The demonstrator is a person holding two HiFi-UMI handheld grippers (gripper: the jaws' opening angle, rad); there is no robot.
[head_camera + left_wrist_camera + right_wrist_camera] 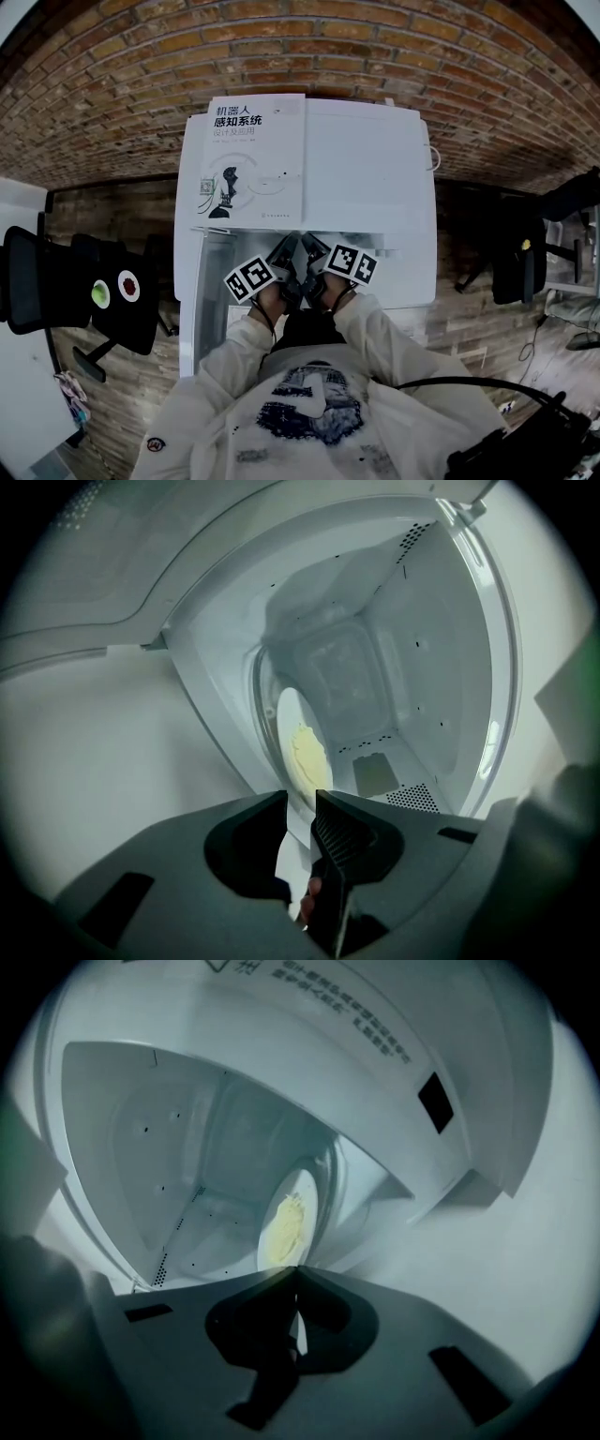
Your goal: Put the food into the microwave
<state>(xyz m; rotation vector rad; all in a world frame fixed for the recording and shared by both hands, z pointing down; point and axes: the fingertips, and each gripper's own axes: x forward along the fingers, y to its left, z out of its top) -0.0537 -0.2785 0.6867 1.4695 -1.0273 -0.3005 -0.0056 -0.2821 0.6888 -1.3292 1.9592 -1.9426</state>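
While atop microwave (375, 178), book (248, 159) "机器人感知系统"

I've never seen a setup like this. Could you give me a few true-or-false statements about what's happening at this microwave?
1. The left tongs and the right tongs both clamp the white round plate. True.
2. The plate is bare. False: yellow food lies on it.
3. The white microwave is closed. False: it stands open, its cavity in view.
4. A white printed book lies on top of the microwave. True.
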